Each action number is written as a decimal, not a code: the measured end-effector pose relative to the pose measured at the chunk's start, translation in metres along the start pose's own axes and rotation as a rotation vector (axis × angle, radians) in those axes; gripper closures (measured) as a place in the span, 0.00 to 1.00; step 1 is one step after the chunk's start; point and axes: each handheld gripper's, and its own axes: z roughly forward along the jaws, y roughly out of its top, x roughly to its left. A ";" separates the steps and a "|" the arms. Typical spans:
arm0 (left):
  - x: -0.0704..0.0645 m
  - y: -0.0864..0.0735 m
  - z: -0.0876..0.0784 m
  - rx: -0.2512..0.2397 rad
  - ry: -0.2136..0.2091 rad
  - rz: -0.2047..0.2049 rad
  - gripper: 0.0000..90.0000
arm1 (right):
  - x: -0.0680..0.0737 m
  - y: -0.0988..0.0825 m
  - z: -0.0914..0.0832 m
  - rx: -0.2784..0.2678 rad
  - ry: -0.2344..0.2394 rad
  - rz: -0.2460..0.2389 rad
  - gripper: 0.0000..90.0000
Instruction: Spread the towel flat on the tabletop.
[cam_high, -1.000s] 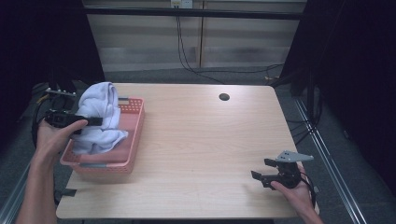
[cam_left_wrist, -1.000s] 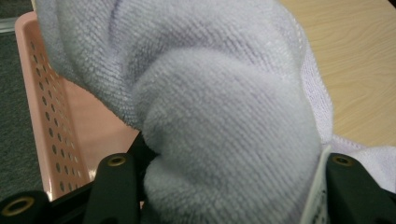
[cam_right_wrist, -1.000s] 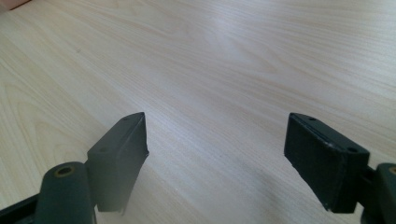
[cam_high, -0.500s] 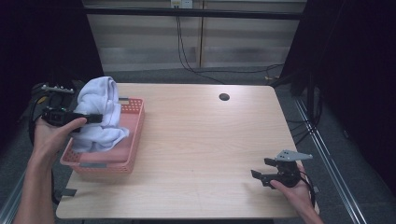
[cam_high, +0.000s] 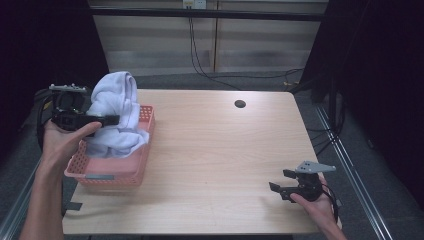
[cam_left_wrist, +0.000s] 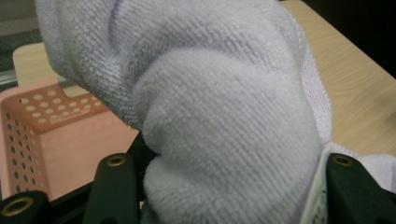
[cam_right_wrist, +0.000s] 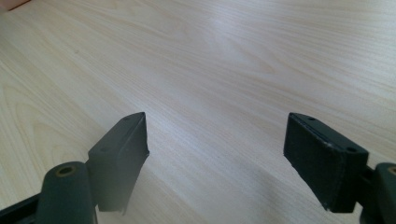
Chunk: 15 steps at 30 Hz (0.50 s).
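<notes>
Your left tongs (cam_high: 107, 119) clamp the white towel (cam_high: 117, 115), half lifted from the pink basket (cam_high: 112, 172) below; your right tongs (cam_high: 280, 189) gape, idle.

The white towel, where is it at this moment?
In the high view the white towel is at the table's left side, held bunched in the left tool above the pink basket, its lower folds hanging into the basket.

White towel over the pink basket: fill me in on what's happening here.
The left gripper is clamped on a bunched white towel, holding it raised above the pink perforated basket, its lower folds draped into the basket. The right gripper rests at the near right of the wooden table, jaws open and holding nothing.
</notes>
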 end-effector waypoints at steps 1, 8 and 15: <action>-0.002 0.002 -0.001 0.001 -0.005 0.008 0.50 | 0.000 0.000 0.000 0.000 0.001 -0.003 0.24; -0.031 0.019 0.009 -0.005 -0.029 0.058 0.50 | 0.000 0.001 0.001 0.001 0.004 -0.004 0.24; -0.056 0.027 0.036 0.014 -0.080 0.093 0.50 | -0.001 0.000 0.000 -0.003 0.005 -0.004 0.24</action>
